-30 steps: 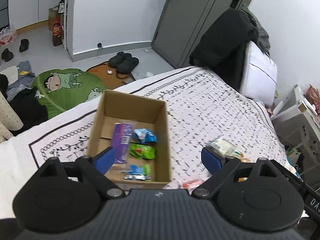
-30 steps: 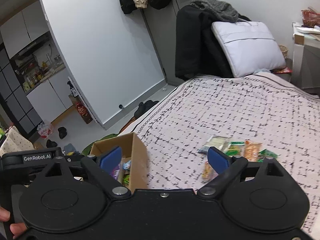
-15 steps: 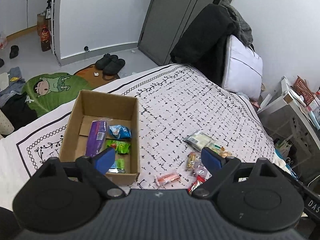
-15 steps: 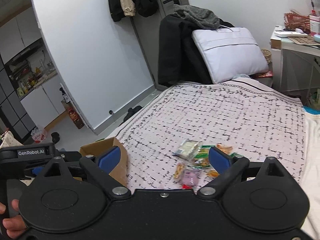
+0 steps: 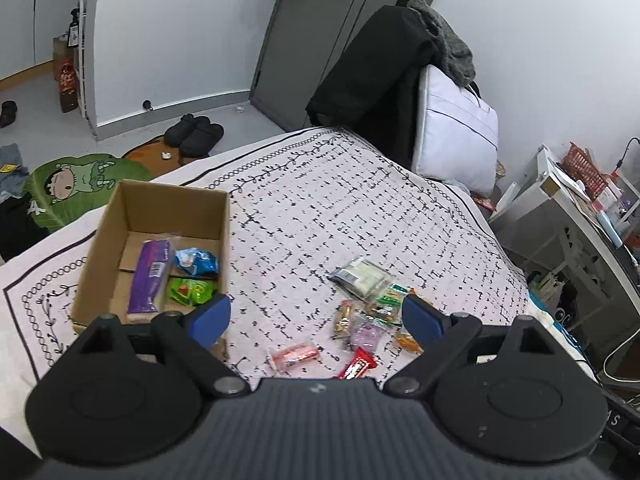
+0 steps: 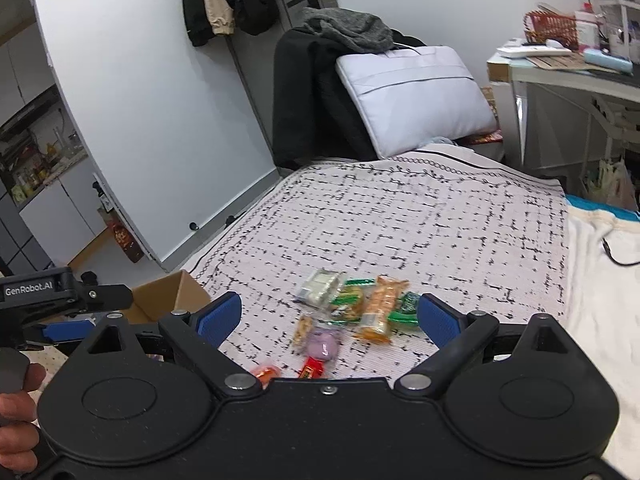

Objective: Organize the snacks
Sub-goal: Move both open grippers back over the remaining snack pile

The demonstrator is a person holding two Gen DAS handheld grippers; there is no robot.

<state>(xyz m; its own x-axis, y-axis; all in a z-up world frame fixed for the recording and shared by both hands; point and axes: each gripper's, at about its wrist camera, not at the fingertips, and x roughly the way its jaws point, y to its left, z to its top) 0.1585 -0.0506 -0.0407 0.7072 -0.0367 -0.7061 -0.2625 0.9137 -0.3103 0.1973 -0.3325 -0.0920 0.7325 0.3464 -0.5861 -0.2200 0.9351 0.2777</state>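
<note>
A cardboard box (image 5: 120,216) stands on the bed at the left and holds a purple pack (image 5: 150,276), a blue pack (image 5: 198,260) and a green pack (image 5: 190,291). Several loose snacks lie in a pile (image 5: 366,300) on the patterned blanket to its right; the pile also shows in the right wrist view (image 6: 352,308). My left gripper (image 5: 316,318) is open and empty above the near edge of the pile. My right gripper (image 6: 330,318) is open and empty, hovering above the same pile. The box corner (image 6: 168,296) and the left gripper show at the left of the right wrist view.
A pillow (image 5: 456,136) and a chair draped with dark clothes (image 5: 372,76) stand at the bed's far end. A cluttered desk (image 5: 580,208) is at the right. Slippers (image 5: 194,134) and a green mat (image 5: 76,180) lie on the floor beyond the box.
Both grippers have swung right, from the box toward the loose snack pile. The box has slid to the left in both views. Both stay open and empty.
</note>
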